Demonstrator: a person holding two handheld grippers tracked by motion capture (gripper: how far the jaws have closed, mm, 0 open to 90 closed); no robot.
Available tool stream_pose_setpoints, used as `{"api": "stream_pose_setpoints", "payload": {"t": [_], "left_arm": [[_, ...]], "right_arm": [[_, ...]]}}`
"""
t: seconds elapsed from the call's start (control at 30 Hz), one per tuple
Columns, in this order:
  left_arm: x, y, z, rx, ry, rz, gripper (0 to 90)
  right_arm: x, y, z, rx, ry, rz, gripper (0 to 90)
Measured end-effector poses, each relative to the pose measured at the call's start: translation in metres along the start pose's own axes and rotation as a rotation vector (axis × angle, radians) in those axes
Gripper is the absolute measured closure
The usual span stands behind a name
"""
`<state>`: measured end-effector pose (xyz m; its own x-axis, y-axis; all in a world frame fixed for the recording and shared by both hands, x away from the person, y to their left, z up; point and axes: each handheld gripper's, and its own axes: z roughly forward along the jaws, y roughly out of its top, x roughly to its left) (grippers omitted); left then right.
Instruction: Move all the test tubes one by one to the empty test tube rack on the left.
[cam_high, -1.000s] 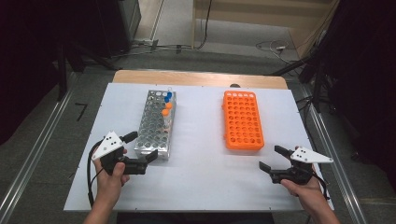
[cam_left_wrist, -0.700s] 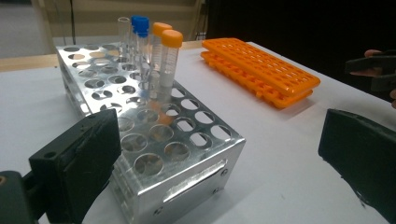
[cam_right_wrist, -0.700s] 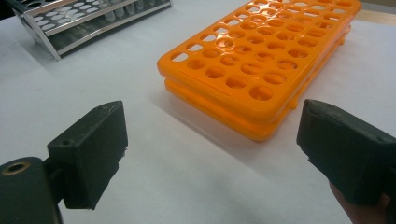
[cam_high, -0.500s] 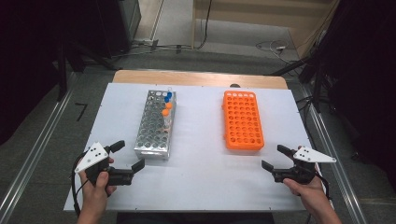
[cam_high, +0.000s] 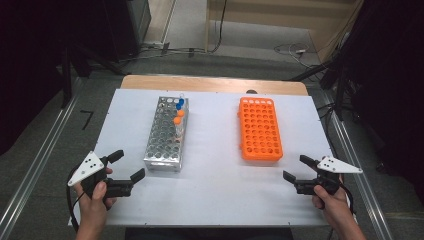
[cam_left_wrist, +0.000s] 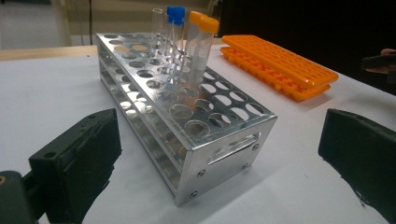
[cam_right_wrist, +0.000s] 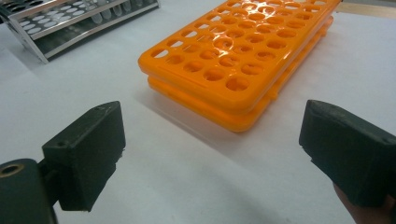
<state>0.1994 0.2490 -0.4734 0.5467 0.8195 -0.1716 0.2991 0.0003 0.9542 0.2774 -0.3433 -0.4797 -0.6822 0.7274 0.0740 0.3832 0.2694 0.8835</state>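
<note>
A metal tube rack (cam_high: 166, 133) (cam_left_wrist: 182, 107) stands left of centre on the white table (cam_high: 215, 165). Several capped tubes, blue (cam_high: 180, 103) (cam_left_wrist: 175, 28) and orange (cam_high: 178, 119) (cam_left_wrist: 201, 42), stand at its far end. An empty orange rack (cam_high: 259, 128) (cam_right_wrist: 238, 51) lies to the right. My left gripper (cam_high: 126, 166) (cam_left_wrist: 219, 168) is open near the table's front left, just short of the metal rack's near end. Open too is my right gripper (cam_high: 300, 167) (cam_right_wrist: 210, 154), at the front right, a little short of the orange rack.
A wooden strip (cam_high: 210, 83) runs along the table's far edge. Metal rails (cam_high: 35, 170) flank the table on both sides, with cables on the floor (cam_high: 290, 50) beyond. Bare table surface lies between the two racks and along the front.
My left gripper has pulled back from the metal rack's near end toward the front left corner. The right gripper has barely moved.
</note>
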Motion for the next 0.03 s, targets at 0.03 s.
{"api": "stream_pose_setpoints", "payload": {"t": [0.03], "left_arm": [[-0.0001,-0.0001,0.0004,-0.001,-0.002,0.0,0.0]], "right_arm": [[-0.0001,-0.0004,0.0003,0.0,-0.001,0.001,5.4]]}}
